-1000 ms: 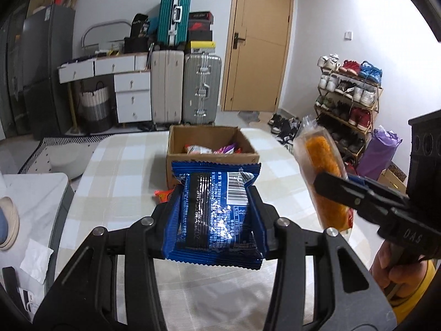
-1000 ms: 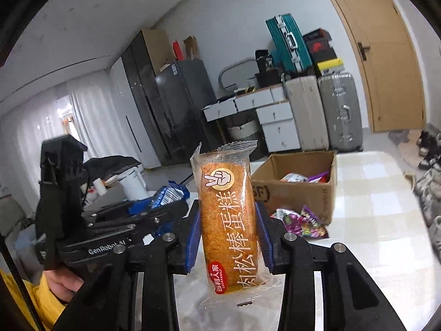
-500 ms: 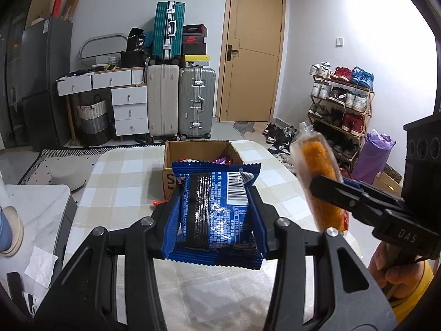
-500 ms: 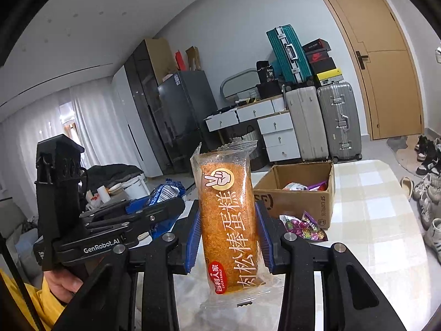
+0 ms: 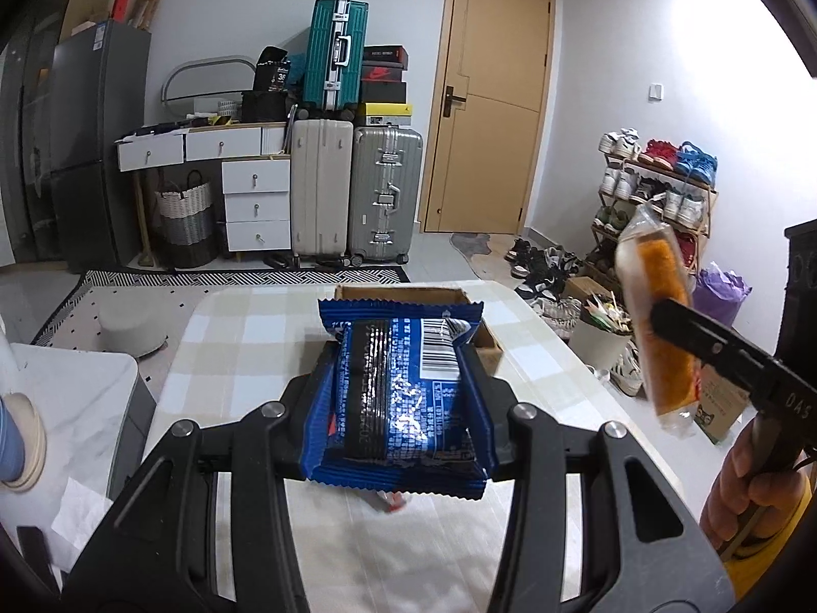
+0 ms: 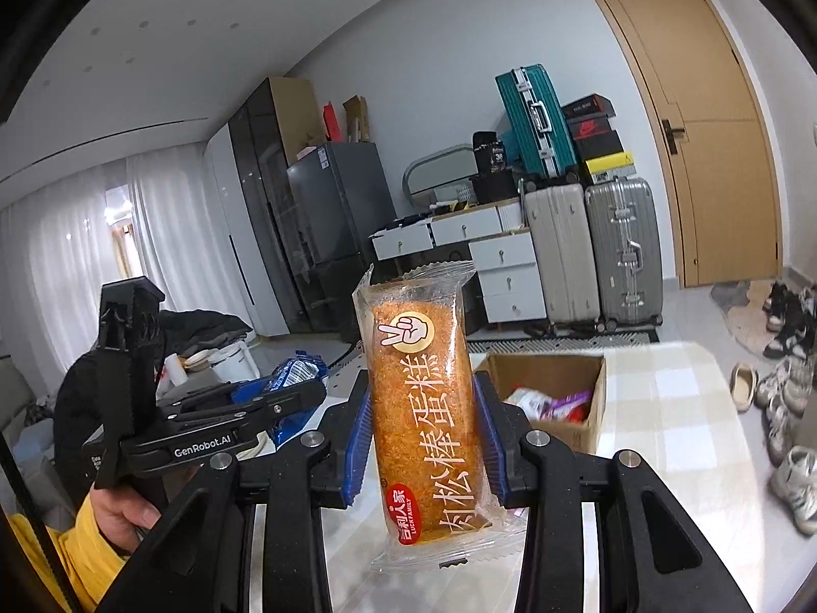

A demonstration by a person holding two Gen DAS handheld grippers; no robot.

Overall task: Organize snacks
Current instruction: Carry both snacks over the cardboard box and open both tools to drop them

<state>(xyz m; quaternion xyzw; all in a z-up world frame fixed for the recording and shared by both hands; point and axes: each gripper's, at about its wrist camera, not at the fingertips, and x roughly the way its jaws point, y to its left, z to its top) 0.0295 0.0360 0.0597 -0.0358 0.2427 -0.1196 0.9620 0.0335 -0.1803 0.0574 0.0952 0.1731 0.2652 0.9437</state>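
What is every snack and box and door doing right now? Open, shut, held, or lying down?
Left tool: shut on the blue snack pack.
Blue snack pack: held up off the table.
Right tool: shut on the orange cake bar.
Orange cake bar: held upright.
Cardboard box: open, snacks inside.
Door: closed.

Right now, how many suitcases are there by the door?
3: a teal suitcase up top, a white suitcase and a silver suitcase standing below. More may be hidden.
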